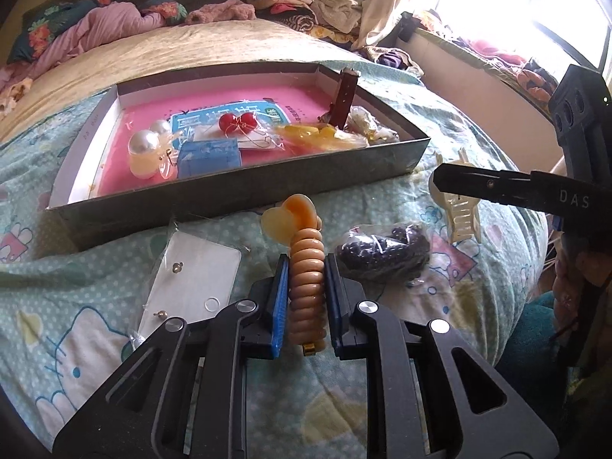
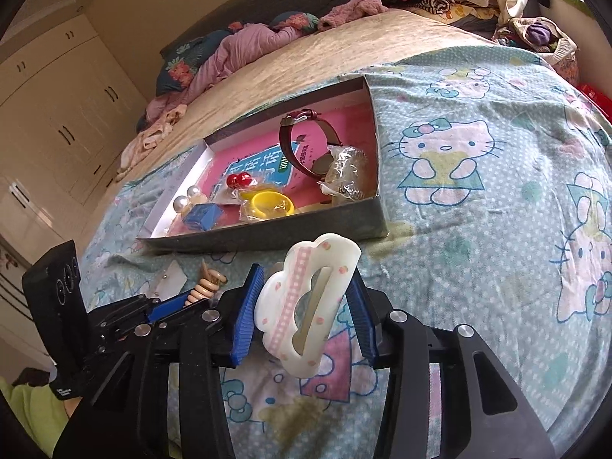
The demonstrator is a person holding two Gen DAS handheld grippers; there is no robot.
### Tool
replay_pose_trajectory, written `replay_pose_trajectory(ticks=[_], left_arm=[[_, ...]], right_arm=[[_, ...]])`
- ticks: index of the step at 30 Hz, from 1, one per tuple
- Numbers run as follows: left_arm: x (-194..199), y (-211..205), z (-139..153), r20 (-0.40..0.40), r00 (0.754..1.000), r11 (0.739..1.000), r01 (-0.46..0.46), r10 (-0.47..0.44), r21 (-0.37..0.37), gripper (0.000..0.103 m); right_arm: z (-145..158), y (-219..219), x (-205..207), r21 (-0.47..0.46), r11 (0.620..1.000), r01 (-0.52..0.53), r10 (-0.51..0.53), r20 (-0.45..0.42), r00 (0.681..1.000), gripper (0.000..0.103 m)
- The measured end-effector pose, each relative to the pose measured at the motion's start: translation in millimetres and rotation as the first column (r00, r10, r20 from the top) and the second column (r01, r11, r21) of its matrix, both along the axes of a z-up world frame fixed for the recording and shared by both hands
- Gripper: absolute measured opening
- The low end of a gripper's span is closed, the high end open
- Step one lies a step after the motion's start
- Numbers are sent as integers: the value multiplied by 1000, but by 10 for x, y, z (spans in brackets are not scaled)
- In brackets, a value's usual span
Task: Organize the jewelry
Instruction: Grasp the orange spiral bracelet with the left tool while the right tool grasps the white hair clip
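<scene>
Both grippers clamp hair accessories above a cartoon-print bedsheet (image 2: 478,229).
Left gripper (image 1: 306,298) grasps a coiled tan hair tie (image 1: 306,279); right gripper (image 2: 306,306) pinches a white cloud-shaped clip (image 2: 302,306), near the jewelry-filled box (image 1: 244,195).

We see a mint bedsheet (image 2: 478,229) dotted white and printed with pink-and-white cartoon cats. The grey box (image 1: 244,195) has a pink floor. Inside lie red bead earrings (image 1: 237,121), white pearl earrings (image 1: 151,139), a yellow ring (image 2: 269,202) and a maroon watch strap (image 2: 290,149). The hair clip (image 2: 306,306) is cream with a pink checked stripe and peach dots; the coiled hair tie (image 1: 306,283) is tan.
</scene>
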State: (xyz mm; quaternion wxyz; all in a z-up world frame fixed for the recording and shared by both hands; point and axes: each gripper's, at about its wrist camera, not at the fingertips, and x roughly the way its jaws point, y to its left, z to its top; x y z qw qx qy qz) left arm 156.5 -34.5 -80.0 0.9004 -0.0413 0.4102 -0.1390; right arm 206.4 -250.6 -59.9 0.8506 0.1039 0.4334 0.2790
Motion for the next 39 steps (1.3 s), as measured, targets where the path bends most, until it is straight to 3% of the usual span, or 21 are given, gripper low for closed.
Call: replay_pose_trajectory(ticks=[9,19,31,39], left_arm=[[-168,195,399,97,994,998,-50,52,-24,11],[-103,498,685,162,977,990,-138,140,-23,11],[78,763,765,180,963,980,-199,201,-28,11],[290,708,715,169,967,982,-187,189,-32,11]], right_arm=[[335,24,-141,37,999,-17,13,86,996,42],[645,163,-93,35,999,-36,30,161,987,42],[791,462,121,1,997,-82,80,208,975,42],[765,467,306,4,998,-63,61,203,977,42]])
